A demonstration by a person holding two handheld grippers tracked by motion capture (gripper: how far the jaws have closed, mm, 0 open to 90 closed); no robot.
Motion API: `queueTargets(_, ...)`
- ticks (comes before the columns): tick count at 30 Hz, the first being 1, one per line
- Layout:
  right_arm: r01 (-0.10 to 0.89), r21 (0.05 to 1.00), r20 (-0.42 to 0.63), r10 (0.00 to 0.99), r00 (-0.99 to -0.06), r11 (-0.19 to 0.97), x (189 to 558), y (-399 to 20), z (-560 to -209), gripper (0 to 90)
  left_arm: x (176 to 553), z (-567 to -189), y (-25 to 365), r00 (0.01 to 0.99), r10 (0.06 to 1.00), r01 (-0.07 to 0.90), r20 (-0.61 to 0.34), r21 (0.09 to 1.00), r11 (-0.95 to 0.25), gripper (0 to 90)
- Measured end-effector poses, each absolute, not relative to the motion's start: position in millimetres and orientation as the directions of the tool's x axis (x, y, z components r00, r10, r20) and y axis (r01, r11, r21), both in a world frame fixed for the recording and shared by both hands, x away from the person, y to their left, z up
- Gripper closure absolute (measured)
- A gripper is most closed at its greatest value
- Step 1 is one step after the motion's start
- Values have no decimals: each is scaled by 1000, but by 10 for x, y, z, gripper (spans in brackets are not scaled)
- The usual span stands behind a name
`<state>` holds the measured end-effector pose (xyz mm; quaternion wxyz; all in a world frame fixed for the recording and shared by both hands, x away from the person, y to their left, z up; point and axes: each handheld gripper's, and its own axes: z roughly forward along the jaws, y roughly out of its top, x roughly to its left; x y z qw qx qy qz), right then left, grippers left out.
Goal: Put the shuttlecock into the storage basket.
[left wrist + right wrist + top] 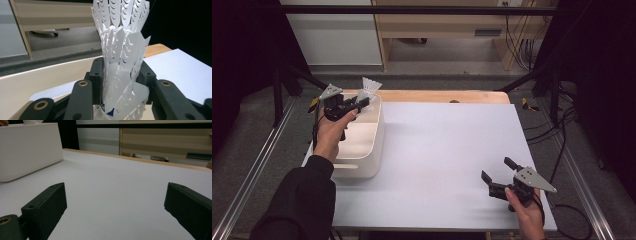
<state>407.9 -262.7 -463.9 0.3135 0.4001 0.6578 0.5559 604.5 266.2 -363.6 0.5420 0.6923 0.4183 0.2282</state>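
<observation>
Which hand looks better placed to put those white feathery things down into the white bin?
The left. Its tongs are shut on the stack of white shuttlecocks, over the white bin. The right tongs rest open and empty at the table's opposite near corner.

The left gripper [348, 106] sits far left, its jaws clamped on something white. The right gripper [498, 176] rests near right, jaws wide apart.

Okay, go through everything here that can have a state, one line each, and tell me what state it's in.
left gripper: shut on the shuttlecocks, above the bin's far end
shuttlecocks: nested in a stack, upright, clamped between the jaws
bin: upright on the table, open-topped
right gripper: open, nothing between its jaws, low over the table
</observation>
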Motion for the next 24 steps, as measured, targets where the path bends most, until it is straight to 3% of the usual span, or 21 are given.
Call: queueTargets(24, 176, 982, 29, 875, -484, 65, 4082, -2626, -4641, 45, 6073, -3740, 2665, 529, 838, 415, -133, 902, -118, 640)
